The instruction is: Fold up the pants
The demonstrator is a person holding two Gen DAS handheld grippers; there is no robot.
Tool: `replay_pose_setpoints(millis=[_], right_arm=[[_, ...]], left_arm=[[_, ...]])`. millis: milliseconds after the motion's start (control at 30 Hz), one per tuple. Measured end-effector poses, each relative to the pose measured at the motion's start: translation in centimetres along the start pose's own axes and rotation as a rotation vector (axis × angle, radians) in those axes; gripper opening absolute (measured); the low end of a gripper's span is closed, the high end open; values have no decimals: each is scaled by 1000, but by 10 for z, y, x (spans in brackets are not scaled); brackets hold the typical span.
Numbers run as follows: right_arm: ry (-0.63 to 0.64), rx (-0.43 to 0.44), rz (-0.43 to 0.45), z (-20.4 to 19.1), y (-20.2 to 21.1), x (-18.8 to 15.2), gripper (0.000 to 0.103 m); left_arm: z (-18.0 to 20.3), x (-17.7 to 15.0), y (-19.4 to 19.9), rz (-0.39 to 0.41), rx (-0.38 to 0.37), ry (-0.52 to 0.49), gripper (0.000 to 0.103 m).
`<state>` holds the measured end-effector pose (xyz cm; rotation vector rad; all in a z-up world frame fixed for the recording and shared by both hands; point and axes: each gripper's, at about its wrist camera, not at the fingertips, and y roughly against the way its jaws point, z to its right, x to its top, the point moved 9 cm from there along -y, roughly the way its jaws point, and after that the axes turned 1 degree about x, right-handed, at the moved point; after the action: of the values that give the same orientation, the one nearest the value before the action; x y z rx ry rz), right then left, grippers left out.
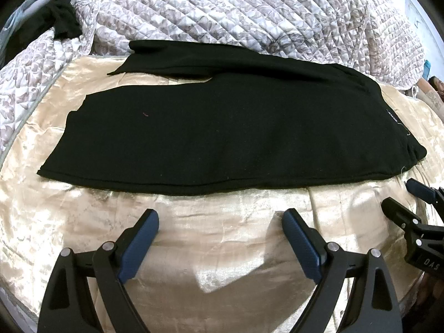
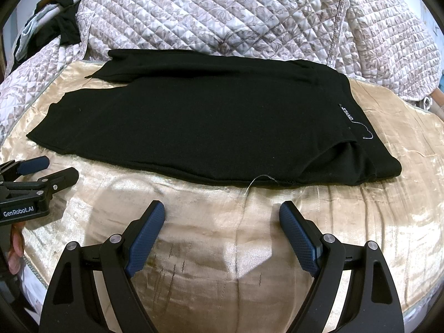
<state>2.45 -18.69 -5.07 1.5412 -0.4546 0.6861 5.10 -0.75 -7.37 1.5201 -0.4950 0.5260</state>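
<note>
Step in hand: while both tools hang short of the cloth, the black knitted pants are seen lying flat on the shiny cream satin bedspread, legs pointing left, waistband at the right; the legs look laid side by side with a gap at the far left, so the lengthwise fold is judged not yet closed.
Left gripper: the black two-finger left gripper with blue pads is held spread wide, nothing between its fingers, near the pants' near edge.
Right gripper: the matching right gripper is likewise spread and empty, just short of the near hem by the waistband.
Next move: a pinch on the near edge at both ends is judged to be called for, then a carry over to the far side.
Surroundings: a quilted floral coverlet is heaped along the far side; a dark garment lies far left.
Obstacles: a loose white thread trails from the hem; the heaped quilt touches the far leg and may crowd the fold.
</note>
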Motion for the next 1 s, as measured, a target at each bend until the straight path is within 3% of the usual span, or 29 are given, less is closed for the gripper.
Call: replay_pose_setpoints(millis=[1000], right_arm=[[4, 8, 14, 0, -1, 0, 85]], left_arm=[[1, 1, 0, 4, 4, -8, 94]])
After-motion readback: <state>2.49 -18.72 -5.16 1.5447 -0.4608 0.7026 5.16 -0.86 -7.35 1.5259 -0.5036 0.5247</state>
